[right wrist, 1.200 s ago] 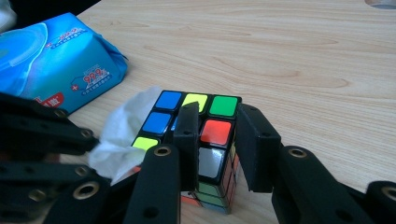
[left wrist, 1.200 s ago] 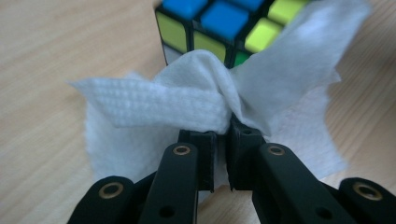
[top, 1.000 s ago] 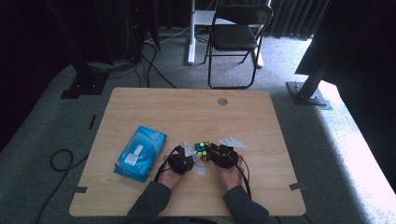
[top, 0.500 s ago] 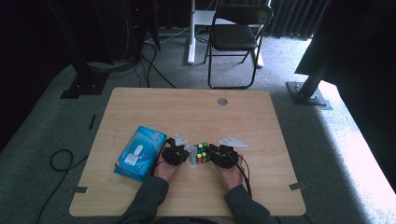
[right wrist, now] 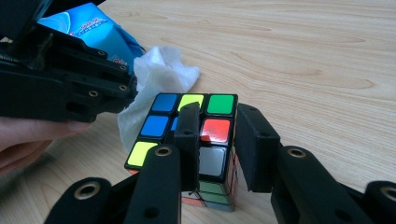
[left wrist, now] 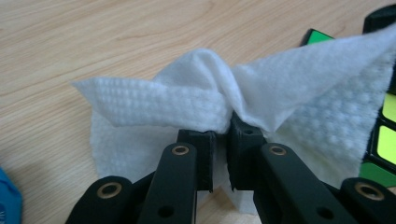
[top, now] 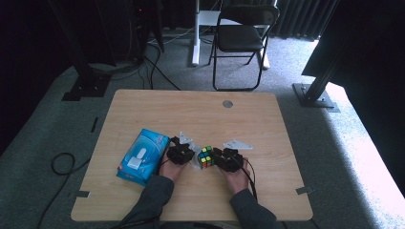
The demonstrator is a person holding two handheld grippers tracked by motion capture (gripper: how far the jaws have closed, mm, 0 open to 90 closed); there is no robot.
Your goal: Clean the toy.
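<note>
One embossed white wipe [left wrist: 243, 100] bunches beside a glossy colour-tiled cube [right wrist: 187, 135].

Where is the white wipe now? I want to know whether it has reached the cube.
In the high view the white wipe sits near the table's front edge, pinched in the left claw, right beside the puzzle cube held by the right claw; contact is unclear.
</note>
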